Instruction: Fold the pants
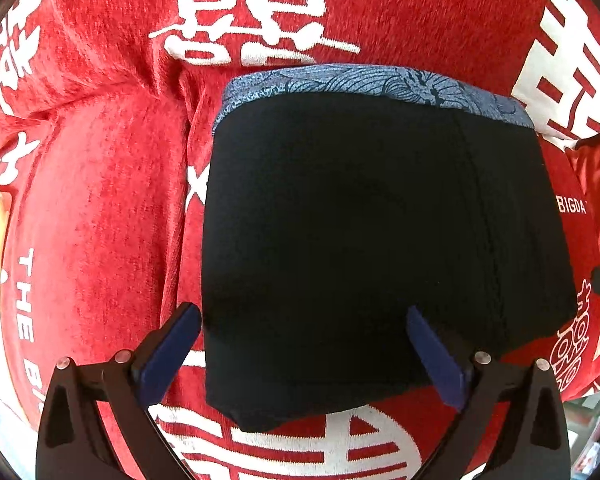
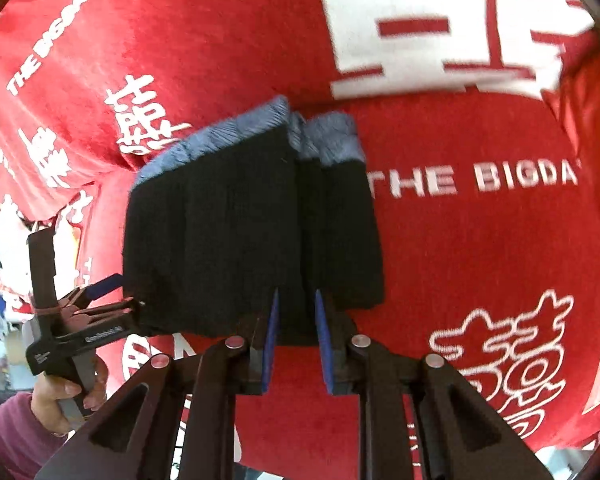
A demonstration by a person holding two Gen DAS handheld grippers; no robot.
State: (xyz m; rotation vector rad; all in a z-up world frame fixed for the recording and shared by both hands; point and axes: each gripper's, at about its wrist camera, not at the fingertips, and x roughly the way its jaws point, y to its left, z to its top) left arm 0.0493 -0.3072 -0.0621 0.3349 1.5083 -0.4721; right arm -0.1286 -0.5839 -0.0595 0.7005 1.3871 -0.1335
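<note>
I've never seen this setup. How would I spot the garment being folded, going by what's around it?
Start with the big red cloth printed with white Chinese characters and "THE BIGDA" lettering that covers the whole surface. On it lies the pants, a folded dark piece between the two claws. It is the only black item there, and a blue-grey patterned waistband runs along its far edge.

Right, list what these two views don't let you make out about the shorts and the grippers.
- Left wrist view: the black shorts hide the cloth print beneath and their own underside.
- Right wrist view: the right gripper pinches the shorts' hem; the fold between its pads is hidden.
- Right wrist view: the left gripper appears side-on; the shorts cover its fingertips.
- Red cloth: edges cut off.
</note>
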